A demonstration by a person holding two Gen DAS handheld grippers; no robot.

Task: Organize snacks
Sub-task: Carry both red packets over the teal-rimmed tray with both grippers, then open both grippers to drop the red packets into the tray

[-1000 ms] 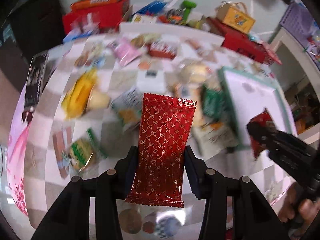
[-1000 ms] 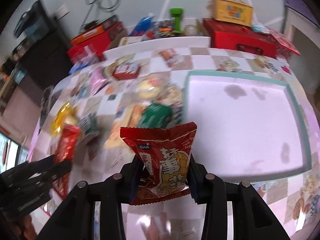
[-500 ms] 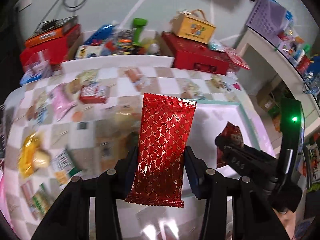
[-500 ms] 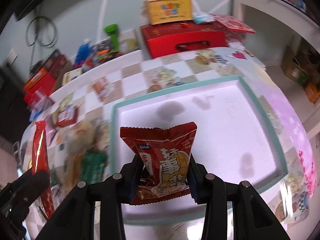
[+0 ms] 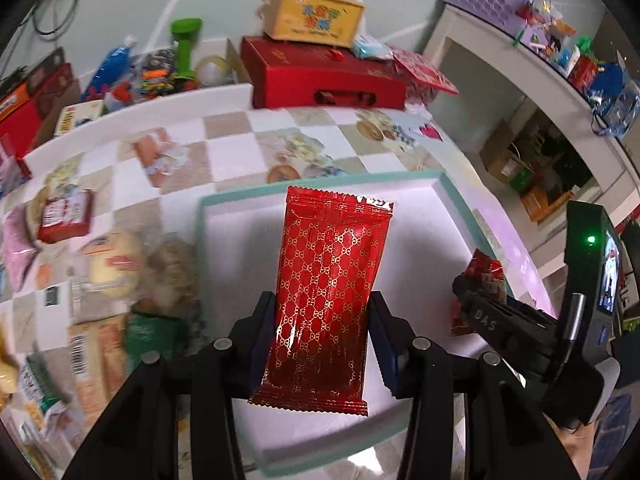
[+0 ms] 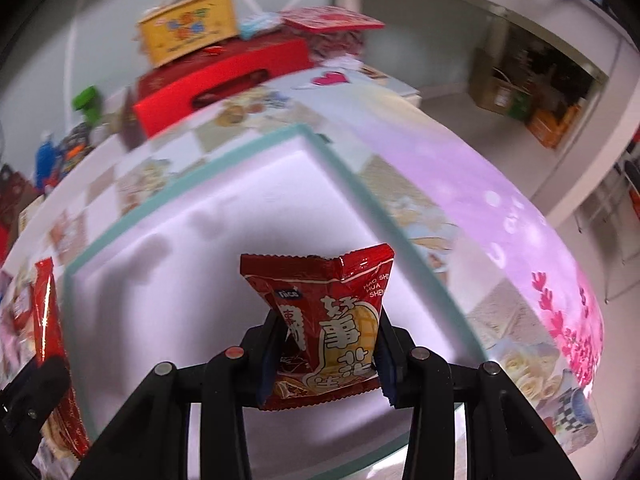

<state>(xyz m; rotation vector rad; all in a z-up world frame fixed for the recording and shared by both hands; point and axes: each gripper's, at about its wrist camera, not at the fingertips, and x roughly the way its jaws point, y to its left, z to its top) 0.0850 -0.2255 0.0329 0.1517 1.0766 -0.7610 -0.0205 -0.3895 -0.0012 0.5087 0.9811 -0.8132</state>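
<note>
My left gripper [image 5: 324, 344] clamps the red wafer packet [image 5: 326, 292]; my right gripper [image 6: 326, 356] clamps the peanut bag [image 6: 328, 328]. Both hang over the empty tray [image 5: 460, 208]. I should lower each near the floor, apart, before releasing.

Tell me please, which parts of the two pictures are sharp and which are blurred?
Left wrist view: the long red wrapper is sharp, the loose snacks at left smear. Right wrist view: the red peanut packet is sharp, the yellow box and tray rim blur.
</note>
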